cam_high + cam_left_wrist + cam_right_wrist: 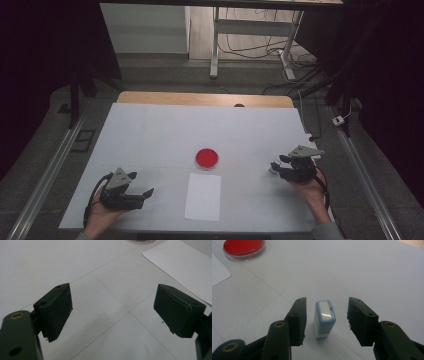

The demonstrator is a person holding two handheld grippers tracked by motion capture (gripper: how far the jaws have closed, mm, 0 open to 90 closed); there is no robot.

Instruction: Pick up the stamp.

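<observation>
The right gripper (325, 320) is reaching low over the white desk (150, 135), its jaws straddling one small upright light-blue and white plastic stamp (325, 318) without touching it. The left gripper (137, 195) is resting near the desk's front left, jaws released and wide. One round red ink pad (206, 158) and one white paper sheet (203, 196) are lying between them

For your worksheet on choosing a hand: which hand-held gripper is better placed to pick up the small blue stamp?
Right. The right hand-held gripper already straddles the blue stamp, pads not touching it; the left hand-held gripper has bare table between its jaws.
</observation>
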